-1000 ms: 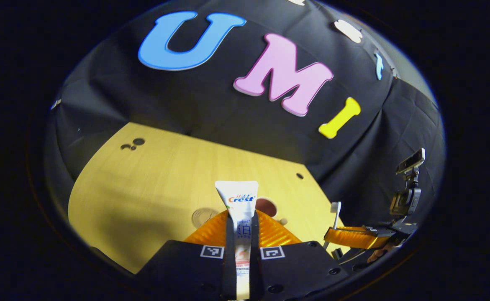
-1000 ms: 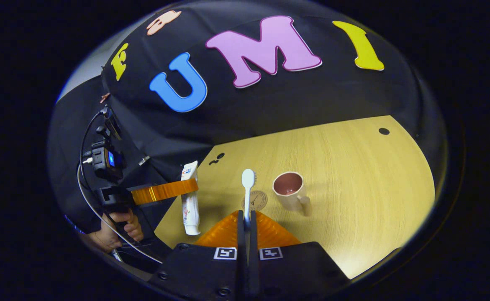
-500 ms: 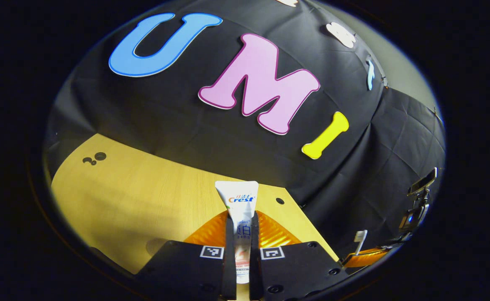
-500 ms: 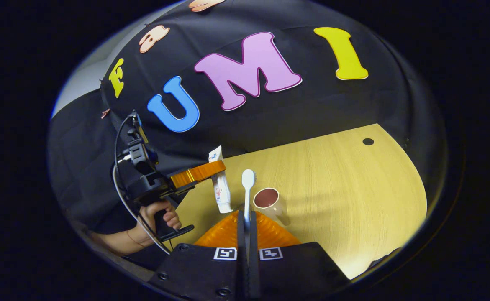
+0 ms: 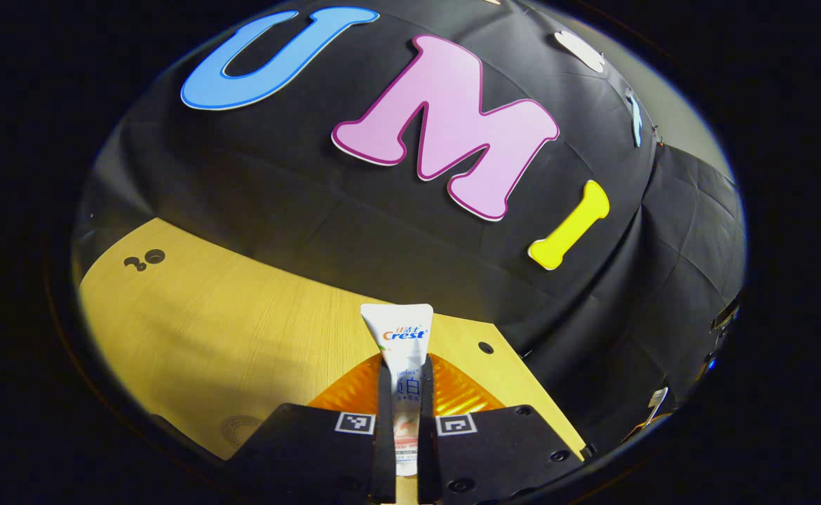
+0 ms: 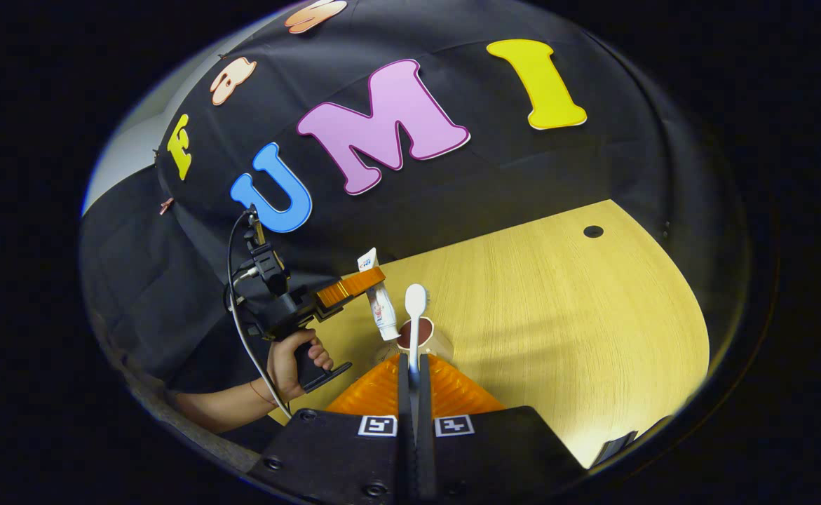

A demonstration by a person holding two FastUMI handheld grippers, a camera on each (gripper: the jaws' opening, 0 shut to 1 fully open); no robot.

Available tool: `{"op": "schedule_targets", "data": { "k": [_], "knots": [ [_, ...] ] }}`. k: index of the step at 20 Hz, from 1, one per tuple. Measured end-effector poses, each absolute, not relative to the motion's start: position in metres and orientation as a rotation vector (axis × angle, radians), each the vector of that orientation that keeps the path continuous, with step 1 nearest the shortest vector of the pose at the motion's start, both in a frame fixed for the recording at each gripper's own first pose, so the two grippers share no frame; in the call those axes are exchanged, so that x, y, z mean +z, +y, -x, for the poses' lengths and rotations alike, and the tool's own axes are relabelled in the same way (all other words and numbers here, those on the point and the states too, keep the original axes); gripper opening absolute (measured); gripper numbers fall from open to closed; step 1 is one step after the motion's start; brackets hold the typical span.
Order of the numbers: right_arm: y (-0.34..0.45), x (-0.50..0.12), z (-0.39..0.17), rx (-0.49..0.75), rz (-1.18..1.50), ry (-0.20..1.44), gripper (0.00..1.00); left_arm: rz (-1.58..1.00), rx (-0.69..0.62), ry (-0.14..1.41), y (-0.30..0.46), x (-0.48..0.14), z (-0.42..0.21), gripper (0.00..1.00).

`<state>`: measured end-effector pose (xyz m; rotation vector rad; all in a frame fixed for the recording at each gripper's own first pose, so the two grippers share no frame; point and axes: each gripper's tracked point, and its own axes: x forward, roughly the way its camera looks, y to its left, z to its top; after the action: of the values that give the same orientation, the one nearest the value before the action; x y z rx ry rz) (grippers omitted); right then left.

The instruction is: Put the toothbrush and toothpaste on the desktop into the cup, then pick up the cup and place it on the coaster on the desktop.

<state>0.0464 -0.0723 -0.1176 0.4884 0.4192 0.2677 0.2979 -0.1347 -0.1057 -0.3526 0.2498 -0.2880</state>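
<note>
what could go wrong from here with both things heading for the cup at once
Both items converge on one small cup: the toothpaste in the left hand-held gripper and the toothbrush in the right hand-held gripper could collide at the rim. A knock could also tip the cup, which nothing steadies.

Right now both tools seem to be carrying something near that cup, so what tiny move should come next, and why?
Probably lower the left gripper a little, so the toothpaste goes into the cup. The tube hangs cap down just beside the cup's rim, both fingers pressed on it. The right gripper holds the toothbrush upright, close by.
</note>
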Motion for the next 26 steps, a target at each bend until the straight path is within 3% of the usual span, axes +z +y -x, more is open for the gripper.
{"op": "schedule_targets", "data": {
  "k": [15, 19, 20, 21, 25, 26],
  "knots": [
    [-0.108, -0.140, -0.051, 0.245, -0.496, 0.448, 0.05, 0.220, -0.309, 0.348, -0.168, -0.171, -0.309, 0.20],
    [-0.110, -0.140, -0.055, 0.252, -0.504, 0.442, 0.05, 0.223, -0.285, 0.368, -0.163, -0.180, -0.302, 0.27],
    [-0.110, -0.141, -0.056, 0.254, -0.504, 0.442, 0.05, 0.219, -0.283, 0.368, -0.163, -0.182, -0.300, 0.33],
    [-0.110, -0.141, -0.056, 0.254, -0.505, 0.440, 0.05, 0.214, -0.284, 0.373, -0.164, -0.182, -0.300, 0.29],
    [-0.110, -0.140, -0.055, 0.262, -0.514, 0.436, 0.05, 0.196, -0.292, 0.402, -0.167, -0.191, -0.292, 0.35],
    [-0.109, -0.140, -0.055, 0.265, -0.515, 0.436, 0.05, 0.199, -0.302, 0.399, -0.169, -0.191, -0.287, 0.48]
  ]
}}
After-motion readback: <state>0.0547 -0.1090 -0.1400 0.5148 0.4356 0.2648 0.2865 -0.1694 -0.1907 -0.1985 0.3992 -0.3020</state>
